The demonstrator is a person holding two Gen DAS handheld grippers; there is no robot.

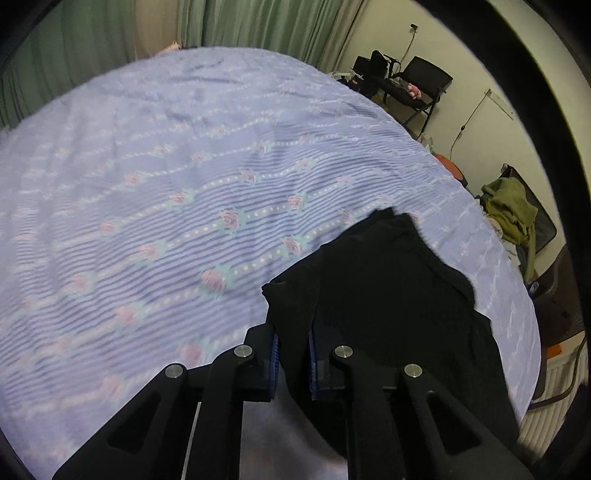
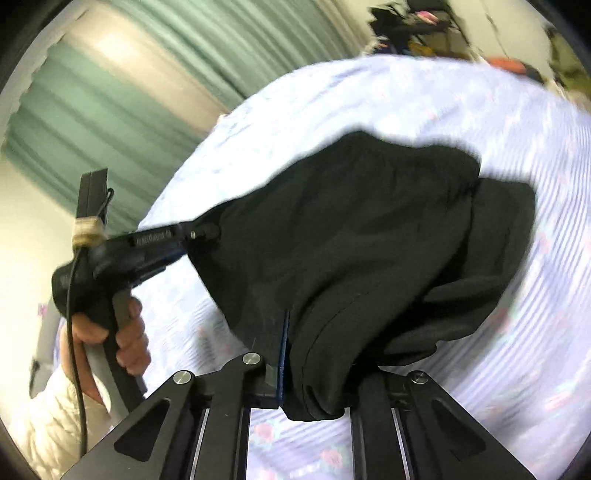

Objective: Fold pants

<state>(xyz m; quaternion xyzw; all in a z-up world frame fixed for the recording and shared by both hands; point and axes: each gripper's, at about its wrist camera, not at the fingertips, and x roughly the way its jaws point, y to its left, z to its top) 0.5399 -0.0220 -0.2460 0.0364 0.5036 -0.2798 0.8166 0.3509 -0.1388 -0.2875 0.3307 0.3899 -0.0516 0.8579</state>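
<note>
The black pants [image 1: 388, 295] hang over a bed covered by a lilac sheet with pink roses [image 1: 166, 184]. My left gripper [image 1: 293, 332] is shut on one edge of the pants, the cloth pinched between its blue pads. In the right wrist view my right gripper [image 2: 314, 373] is shut on another edge of the pants [image 2: 351, 240], whose cloth drapes over and hides its right finger. The left gripper [image 2: 199, 236] shows there too, clamped on the cloth's left corner and held by a person's hand [image 2: 125, 332]. The pants are lifted and stretched between both grippers.
Green curtains [image 1: 258, 29] hang behind the bed. A black chair [image 1: 417, 88] stands by the far wall, and a pile of olive clothes [image 1: 513, 210] lies to the right of the bed. A white sleeve [image 2: 55, 424] shows at lower left.
</note>
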